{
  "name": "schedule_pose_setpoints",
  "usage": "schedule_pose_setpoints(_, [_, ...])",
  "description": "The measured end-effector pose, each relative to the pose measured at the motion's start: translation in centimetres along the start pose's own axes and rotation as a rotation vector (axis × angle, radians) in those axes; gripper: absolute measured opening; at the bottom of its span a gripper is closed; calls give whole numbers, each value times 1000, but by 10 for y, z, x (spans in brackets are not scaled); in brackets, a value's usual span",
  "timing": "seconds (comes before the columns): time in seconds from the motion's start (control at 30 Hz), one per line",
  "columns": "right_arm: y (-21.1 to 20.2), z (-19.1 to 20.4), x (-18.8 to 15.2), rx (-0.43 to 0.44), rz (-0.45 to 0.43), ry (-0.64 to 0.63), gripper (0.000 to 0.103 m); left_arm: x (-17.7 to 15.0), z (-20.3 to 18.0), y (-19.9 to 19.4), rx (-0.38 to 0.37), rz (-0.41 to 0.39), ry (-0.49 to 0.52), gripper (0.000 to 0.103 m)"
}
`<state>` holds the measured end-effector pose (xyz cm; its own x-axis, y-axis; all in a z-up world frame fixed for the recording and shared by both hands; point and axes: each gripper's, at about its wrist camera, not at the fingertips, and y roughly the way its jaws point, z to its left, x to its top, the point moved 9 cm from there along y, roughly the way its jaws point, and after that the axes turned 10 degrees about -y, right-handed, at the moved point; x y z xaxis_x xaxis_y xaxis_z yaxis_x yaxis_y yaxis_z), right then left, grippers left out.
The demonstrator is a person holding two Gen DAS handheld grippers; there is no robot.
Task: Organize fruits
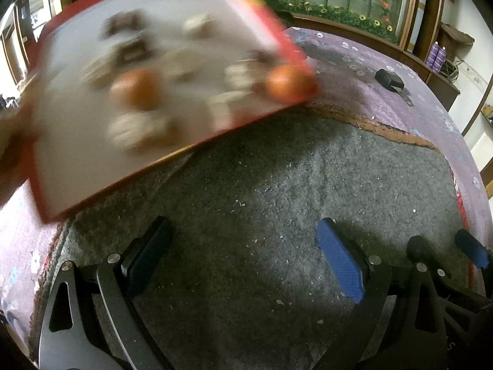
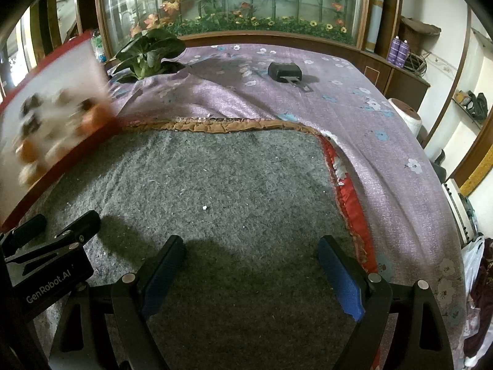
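Observation:
A red-rimmed tray (image 1: 77,169) with a white floor is tilted above the far left of the grey mat (image 1: 262,169), heavily motion-blurred. On it lie two orange fruits (image 1: 137,88) (image 1: 288,83) and several blurred brown and pale pieces. In the right wrist view the tray (image 2: 61,61) stands at the left edge with an orange fruit (image 2: 95,117) at its low corner. My left gripper (image 1: 243,228) is open and empty over the mat, nearer than the tray. My right gripper (image 2: 251,243) is open and empty beside it; the left gripper (image 2: 61,220) shows at its left.
The grey mat (image 2: 231,185) lies on a purple floral cloth (image 2: 385,141). A black object (image 2: 285,72) rests on the cloth far back. A leafy plant (image 2: 148,52) stands at the back left. A glass cabinet with artificial flowers (image 2: 246,6) lines the far wall.

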<state>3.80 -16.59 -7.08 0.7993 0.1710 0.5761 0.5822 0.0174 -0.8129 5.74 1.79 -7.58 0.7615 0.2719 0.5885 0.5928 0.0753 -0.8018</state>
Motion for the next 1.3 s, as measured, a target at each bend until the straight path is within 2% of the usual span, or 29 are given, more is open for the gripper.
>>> schedule_pose_setpoints(1.3, [-1,0,1,5,4,0,88,-1,-1,-3,0,1,-1,96])
